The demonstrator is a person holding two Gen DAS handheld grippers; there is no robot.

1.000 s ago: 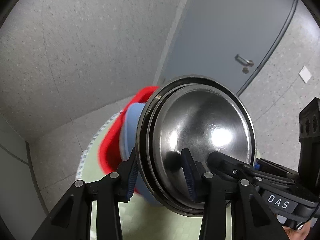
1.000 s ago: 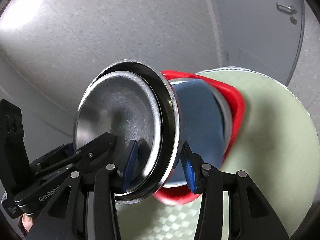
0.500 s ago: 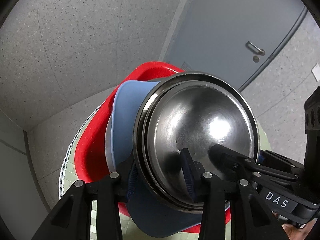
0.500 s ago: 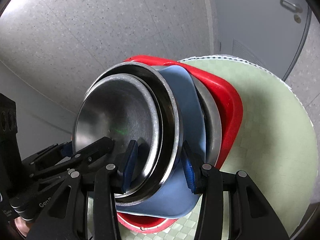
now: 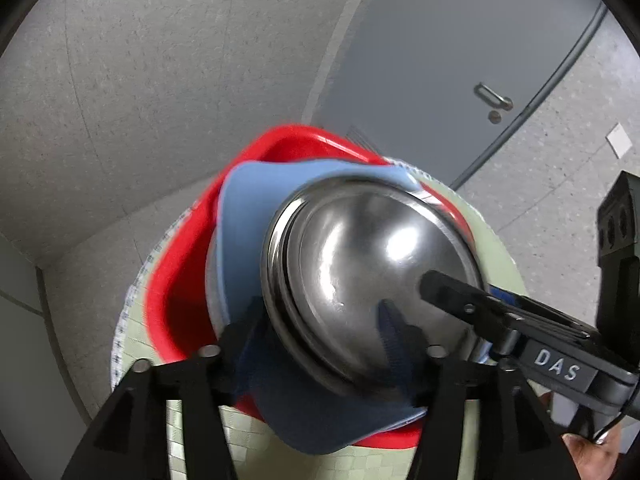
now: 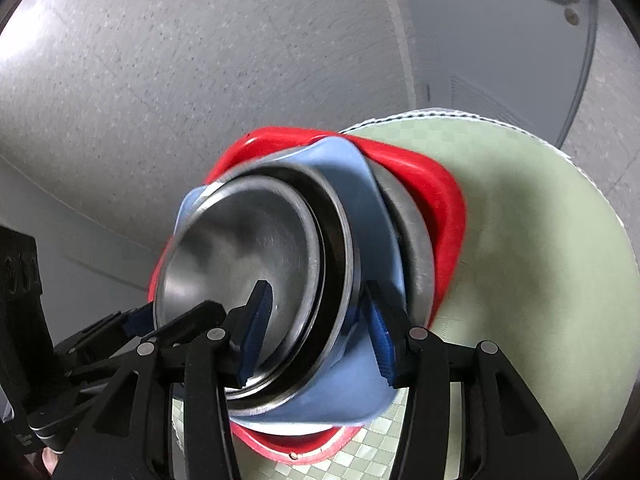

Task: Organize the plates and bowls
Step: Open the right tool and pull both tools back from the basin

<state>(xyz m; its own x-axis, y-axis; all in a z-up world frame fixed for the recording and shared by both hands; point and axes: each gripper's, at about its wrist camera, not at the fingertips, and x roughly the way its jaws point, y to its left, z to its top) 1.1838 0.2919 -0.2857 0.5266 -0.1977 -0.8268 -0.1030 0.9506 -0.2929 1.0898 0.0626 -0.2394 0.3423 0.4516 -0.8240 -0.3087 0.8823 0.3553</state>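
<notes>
Here, from my left wrist view, I see the left gripper [image 5: 320,340] with its jaws spanning the near rim of a stack of two nested steel bowls [image 5: 372,280], one blue pad [image 5: 394,336] pressed on the polished domed underside. The metal is smooth and mirror-bright, with a rolled lip. The stack is tipped on edge, its open side facing left and the dome facing right. Behind it stands a matte blue square plate [image 5: 256,208] with soft rounded corners, then a glossy red plastic basin [image 5: 180,272], all over a round table with a pale green checked cloth [image 5: 500,248].

In my right wrist view the right gripper [image 6: 316,336] comes in low from the near side, fingers pointing forward and up, clamped over the same steel bowls [image 6: 240,248] and, it seems, the blue plate [image 6: 360,184]: one pad [image 6: 256,328] inside the brushed hollow, the other behind. A further steel dish [image 6: 416,248] leans against the red basin [image 6: 444,208], on the green cloth [image 6: 540,260].
</notes>
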